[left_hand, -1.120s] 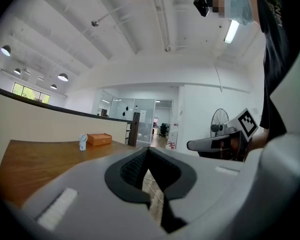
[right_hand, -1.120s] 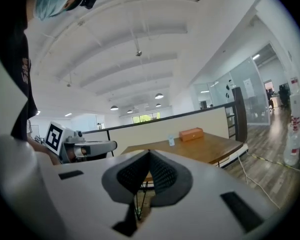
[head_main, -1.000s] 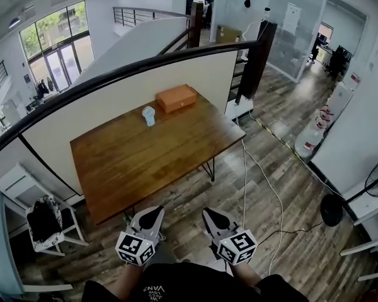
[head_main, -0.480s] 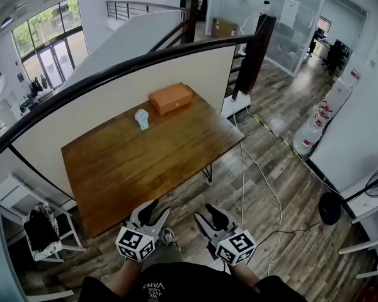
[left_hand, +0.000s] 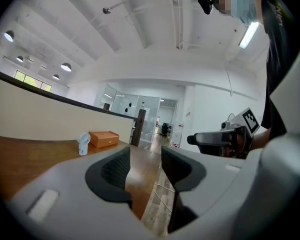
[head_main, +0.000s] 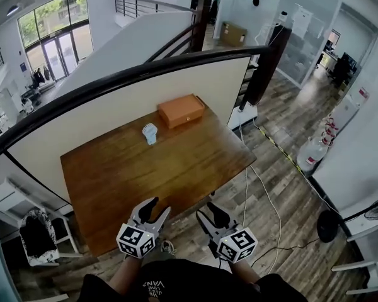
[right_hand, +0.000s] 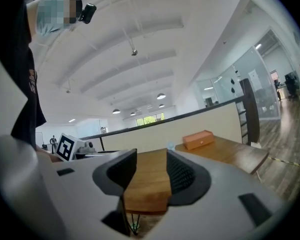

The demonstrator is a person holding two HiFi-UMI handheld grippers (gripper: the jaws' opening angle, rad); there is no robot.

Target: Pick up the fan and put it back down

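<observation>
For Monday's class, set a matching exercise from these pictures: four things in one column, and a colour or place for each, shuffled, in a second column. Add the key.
Column one
1. fan
2. box
3. table
4. chair

Column two
A. orange, at the far side of the tabletop
B. white frame, standing off the near left corner in the head view
C. pale, upright, just left of the orange thing
D. brown wood, bearing two things

Pairs: 1-C, 2-A, 3-D, 4-B

Shirt (head_main: 176,283): black, short-sleeved, small pale lettering on the front.
Head camera (left_hand: 205,2): small, black, worn on the head.
</observation>
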